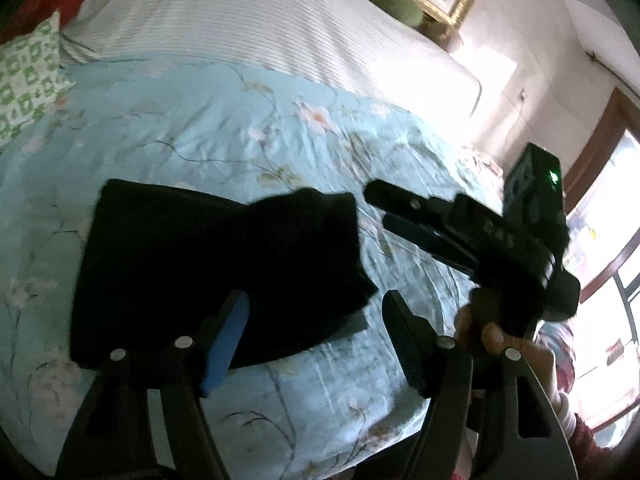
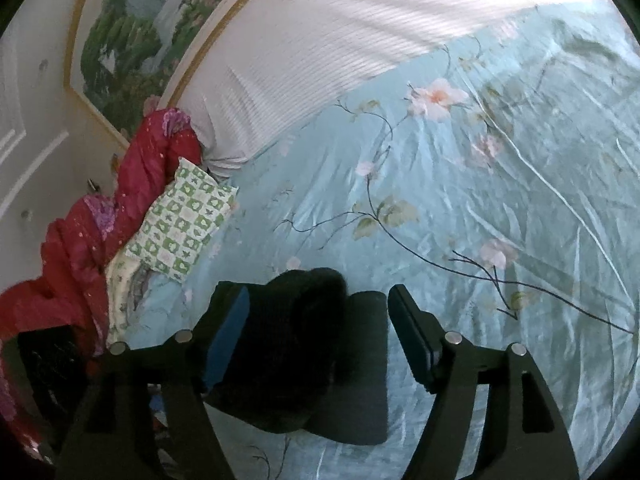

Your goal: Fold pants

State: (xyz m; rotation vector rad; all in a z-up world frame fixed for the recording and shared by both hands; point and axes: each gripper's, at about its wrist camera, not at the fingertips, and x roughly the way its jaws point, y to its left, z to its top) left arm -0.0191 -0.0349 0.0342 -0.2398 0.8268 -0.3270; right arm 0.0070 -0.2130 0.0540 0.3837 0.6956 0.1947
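Lying folded on bedspread (image 2: pixel 460 200): black pants (image 1: pixel 208 264); both claws gaping

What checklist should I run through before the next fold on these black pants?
1. Pants lying on the bedsheet: ok.
2. Left tool open, gripping nothing: ok.
3. Right tool open: ok.
4. Pants edges aligned in a neat fold: not ok, a raised lump sits on the flatter layer.
5. Fold count so far: cannot tell, the fabric is too dark.
6. Green checked pillow apart from pants: ok.
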